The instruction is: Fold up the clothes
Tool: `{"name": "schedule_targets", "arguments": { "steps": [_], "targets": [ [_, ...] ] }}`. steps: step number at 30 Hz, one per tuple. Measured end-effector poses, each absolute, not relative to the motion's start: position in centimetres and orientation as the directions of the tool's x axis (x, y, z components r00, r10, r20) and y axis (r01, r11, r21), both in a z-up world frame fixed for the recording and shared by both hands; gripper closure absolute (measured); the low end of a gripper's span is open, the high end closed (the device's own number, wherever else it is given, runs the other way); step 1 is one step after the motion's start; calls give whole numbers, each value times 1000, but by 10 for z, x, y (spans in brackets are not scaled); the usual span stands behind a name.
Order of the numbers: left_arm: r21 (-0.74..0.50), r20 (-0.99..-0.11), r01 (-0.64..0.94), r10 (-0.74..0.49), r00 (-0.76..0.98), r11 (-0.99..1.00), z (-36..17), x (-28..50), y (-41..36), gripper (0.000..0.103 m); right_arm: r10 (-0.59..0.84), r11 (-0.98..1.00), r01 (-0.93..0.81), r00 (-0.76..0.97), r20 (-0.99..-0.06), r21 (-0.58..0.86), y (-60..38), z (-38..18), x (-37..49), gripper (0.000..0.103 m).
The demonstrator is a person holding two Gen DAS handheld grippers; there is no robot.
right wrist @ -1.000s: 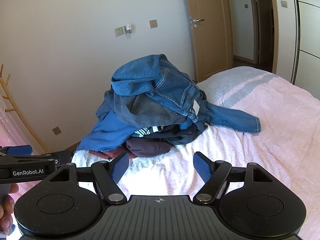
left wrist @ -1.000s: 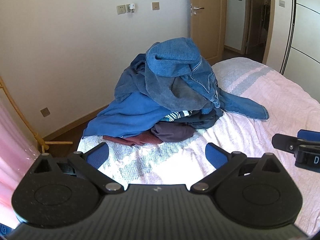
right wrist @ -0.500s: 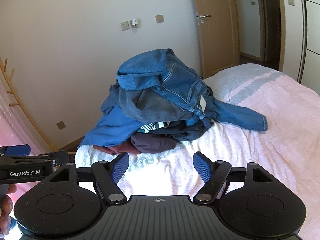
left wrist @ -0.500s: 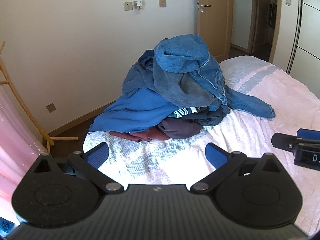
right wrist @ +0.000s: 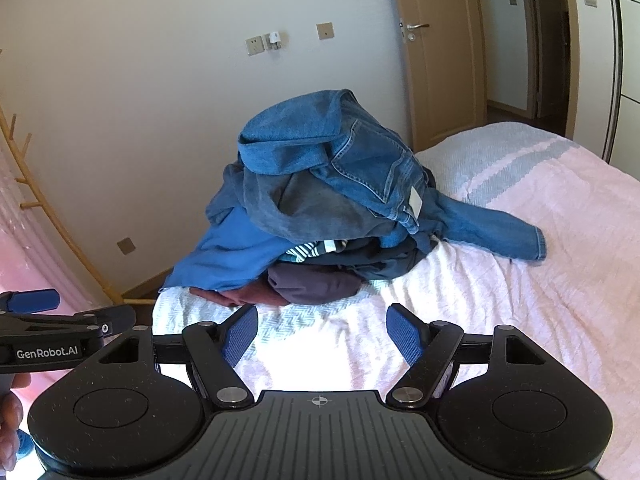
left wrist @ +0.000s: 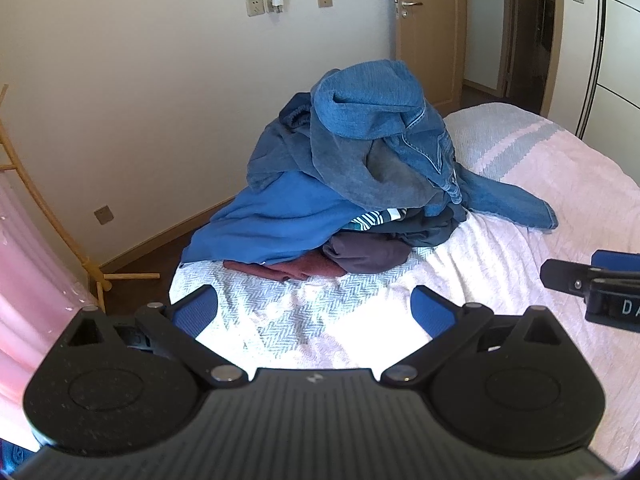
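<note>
**Left wrist view: clothes heap dead ahead, both tongs wide**

Clothes pile sits frame centre on the bed, unfolded, jeans on top, one leg trailing right. Left gripper and right gripper both spread wide, empty, short of the pile; neither clearly nearer.
</note>
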State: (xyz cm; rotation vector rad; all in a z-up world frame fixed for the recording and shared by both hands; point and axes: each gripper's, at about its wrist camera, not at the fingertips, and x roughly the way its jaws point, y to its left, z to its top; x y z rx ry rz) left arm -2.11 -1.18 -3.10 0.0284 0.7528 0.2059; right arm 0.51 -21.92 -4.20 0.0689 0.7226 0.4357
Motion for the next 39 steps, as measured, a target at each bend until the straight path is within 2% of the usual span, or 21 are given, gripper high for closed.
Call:
{"name": "schedule_targets", "arguments": {
  "steps": [7,13,15,16,19,21,23,24,25,26,28,32,33,35,36,38,39],
  "targets": [
    [116,-664,-49,115,739,992,-45,47,3,2,369,922,-352,680,-633,160,-209,-53,43,29],
    [277,-577,155,35,816,948,-51,156,17,2,311,926,-377,723,-616,26,-191,-52,125,28],
    [341,-540,223,-4,842,913,-55,195,22,2,297,910,-410,742,-601,-56,-176,-54,160,23],
    [365,-536,257,-24,844,895,-60,211,24,3,292,899,-427,750,-594,-97,-168,-56,177,16],
    [432,-528,354,-85,845,829,-74,259,30,10,297,838,-499,757,-582,-221,-143,-65,221,14],
    [450,-535,402,-120,836,797,-81,277,34,19,286,788,-534,758,-587,-306,-128,-76,249,14],
    [460,-539,434,-145,830,774,-86,287,36,34,275,729,-564,759,-590,-386,-113,-88,277,14],
    [458,-538,446,-160,828,769,-88,289,39,37,267,701,-575,760,-593,-421,-106,-94,289,14],
    [453,-538,459,-176,825,764,-89,290,42,47,262,670,-586,761,-594,-455,-100,-101,301,14],
    [441,-541,472,-194,818,764,-90,292,44,62,260,637,-597,761,-594,-487,-94,-107,313,14],
    [408,-552,492,-221,804,769,-90,295,48,78,286,578,-624,758,-586,-525,-85,-116,328,14],
    [400,-552,522,-257,793,753,-88,298,54,88,329,470,-646,761,-560,-602,-69,-133,349,14],
    [402,-549,528,-264,793,748,-88,298,55,89,331,460,-646,761,-557,-609,-67,-136,353,18],
    [405,-541,533,-275,795,743,-84,296,55,91,337,487,-664,742,-579,-568,-70,-135,360,83],
    [406,-537,536,-281,795,740,-81,295,55,91,341,503,-672,732,-589,-544,-71,-134,363,86],
    [412,-523,544,-299,798,731,-73,290,52,93,343,541,-660,739,-580,-522,-78,-127,362,97],
    [424,-509,548,-311,803,721,-67,286,48,93,340,562,-643,752,-564,-519,-83,-121,359,98]
  ]
}}
